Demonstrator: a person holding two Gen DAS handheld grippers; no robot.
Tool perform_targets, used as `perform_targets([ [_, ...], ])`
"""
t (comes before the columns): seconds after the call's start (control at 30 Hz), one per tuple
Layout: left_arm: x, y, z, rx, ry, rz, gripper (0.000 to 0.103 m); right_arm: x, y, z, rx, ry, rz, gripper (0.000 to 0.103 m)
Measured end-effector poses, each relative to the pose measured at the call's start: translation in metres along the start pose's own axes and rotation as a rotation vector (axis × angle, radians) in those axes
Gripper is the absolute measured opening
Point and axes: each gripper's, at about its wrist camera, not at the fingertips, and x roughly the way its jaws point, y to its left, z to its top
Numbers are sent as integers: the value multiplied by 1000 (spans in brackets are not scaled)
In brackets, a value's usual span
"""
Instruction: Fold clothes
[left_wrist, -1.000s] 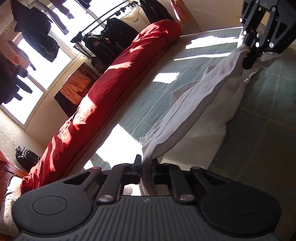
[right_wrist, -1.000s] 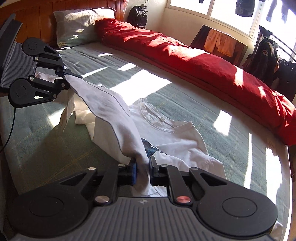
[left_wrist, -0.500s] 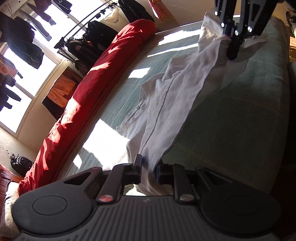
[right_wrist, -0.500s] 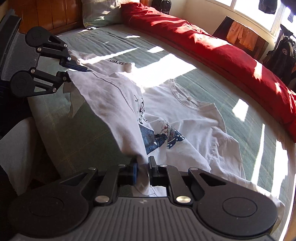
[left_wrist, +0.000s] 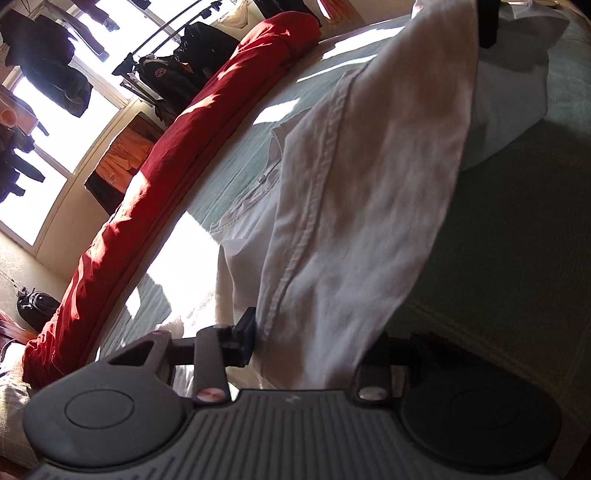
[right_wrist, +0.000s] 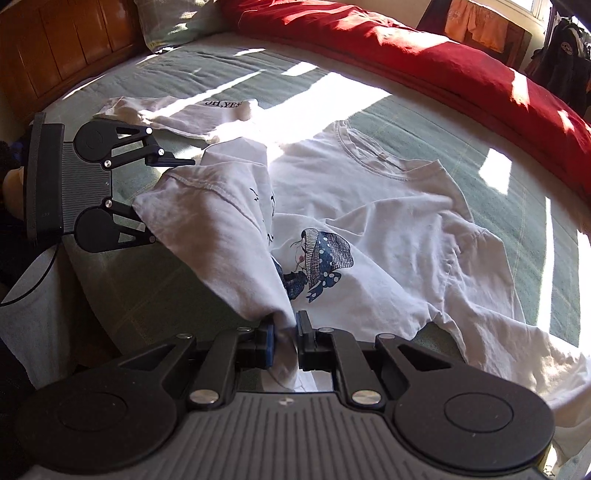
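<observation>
Right wrist view: right gripper (right_wrist: 284, 341) low in frame, pressed together on a bunched corner of white T-shirt (right_wrist: 388, 229), cloth squeezed between the blue-faced pad and its black partner and hanging a little below them. From that pinch, a folded-over flap of shirt rising up and left to left gripper (right_wrist: 166, 199), its jaws opening, upper finger bare and clear of the cloth, lower finger hidden under the flap's hemmed edge. Rest of shirt spread front-up on green bedspread (right_wrist: 517, 192), round collar toward the far side, blue printed figure in a dotted headscarf (right_wrist: 321, 262) just right of the raised flap, partly covered by it. Second white garment (right_wrist: 177, 114) with dark lettering lying flat beyond the left gripper, near wooden headboard (right_wrist: 70, 48) and pillow (right_wrist: 177, 22). Long red duvet (right_wrist: 406, 62) rolled along the far edge of the bed, strong sun patches across bedspread and shirt. Left wrist view: same flap filling the middle, draped between the spread fingers, stitched seam running just beside the left finger, right finger mostly covered by cloth; pads not seen pressing. Beyond, red duvet, dark clothes on a rack (left_wrist: 173, 74) before bright windows, black backpack (left_wrist: 37, 308) on the floor.
</observation>
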Motion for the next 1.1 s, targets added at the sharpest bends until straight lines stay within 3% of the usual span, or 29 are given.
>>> perform_targets([
  [0.07, -3, 8, 0, -30, 1, -19, 12, 2, -3, 1, -2, 4, -4, 13],
  [0.17, -21, 20, 0, -12, -13, -15, 8, 2, 1, 1, -44, 9, 2, 13],
  [0.43, -86, 38, 1, 147, -15, -38, 7, -8, 28, 7, -206, 39, 35, 13],
  [0.7, -127, 6, -9, 366, -7, -135, 6, -15, 58, -8, -321, 124, 82, 13],
  [1.0, -134, -33, -22, 485, 24, -258, 6, 1, 88, -39, -399, 269, 141, 13],
  [1.1, -128, -39, -26, 492, 54, -297, 14, 11, 92, -45, -403, 316, 146, 14],
])
